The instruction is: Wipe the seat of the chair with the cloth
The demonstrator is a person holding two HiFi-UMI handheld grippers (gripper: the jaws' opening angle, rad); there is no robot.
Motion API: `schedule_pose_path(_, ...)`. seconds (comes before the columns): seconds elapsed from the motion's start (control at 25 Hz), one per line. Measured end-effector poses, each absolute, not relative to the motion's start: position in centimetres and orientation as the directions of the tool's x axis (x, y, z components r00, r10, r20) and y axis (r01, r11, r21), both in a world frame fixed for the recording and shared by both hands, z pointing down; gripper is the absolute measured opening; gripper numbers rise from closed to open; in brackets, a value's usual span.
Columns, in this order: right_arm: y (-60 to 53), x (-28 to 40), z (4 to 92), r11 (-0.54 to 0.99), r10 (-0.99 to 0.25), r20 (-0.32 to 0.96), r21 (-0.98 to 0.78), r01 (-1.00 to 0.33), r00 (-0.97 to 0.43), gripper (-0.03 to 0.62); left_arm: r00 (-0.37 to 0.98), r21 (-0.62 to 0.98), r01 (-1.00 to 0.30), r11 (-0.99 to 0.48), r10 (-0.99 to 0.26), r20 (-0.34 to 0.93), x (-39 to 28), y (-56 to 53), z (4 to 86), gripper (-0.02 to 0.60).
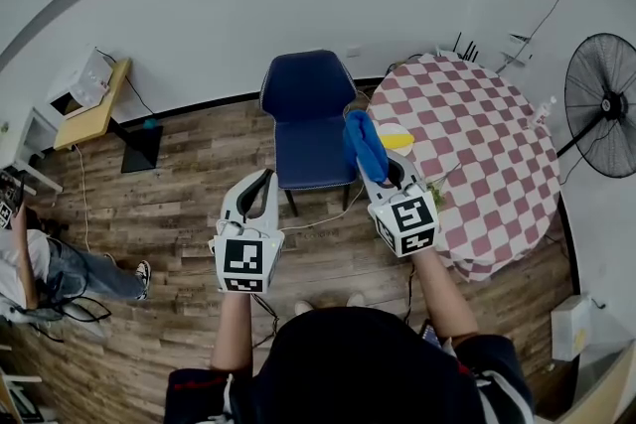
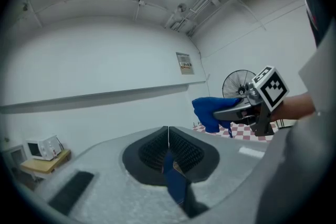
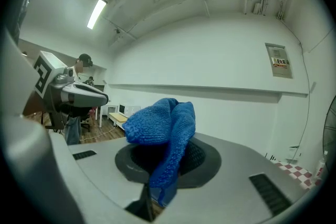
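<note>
Though aloft, cloth near chair edge

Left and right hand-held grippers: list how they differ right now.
The left hand-held gripper is shut and empty; the right hand-held gripper is shut on the blue cloth. The left shows over the floor, the right beside the checkered table. Both are held short of the chair.
</note>
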State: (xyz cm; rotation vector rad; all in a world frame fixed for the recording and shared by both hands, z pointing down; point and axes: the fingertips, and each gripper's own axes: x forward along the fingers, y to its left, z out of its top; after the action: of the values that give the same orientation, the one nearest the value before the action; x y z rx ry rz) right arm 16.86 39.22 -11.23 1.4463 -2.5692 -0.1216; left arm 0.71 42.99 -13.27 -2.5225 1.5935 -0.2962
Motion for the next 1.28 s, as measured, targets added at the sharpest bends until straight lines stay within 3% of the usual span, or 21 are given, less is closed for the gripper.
schedule_pose_path(0.8,39.3,23.2,-7.5,0.579,-0.813,0.194,0.183,-0.794,-0.548,0.055,0.383,-0.208,-0.889,-0.408,-0.911,0.151,7.6,43.8,-9.4,0.02)
schedule_pose_path(1.28,34.9,23.2,-6.5,0.576,-0.815,0.199,0.166,-0.8,-0.545,0.055,0.392,-0.231,-0.877,-0.421,-0.905,0.162,7.9,39.3,-9.1,0.018)
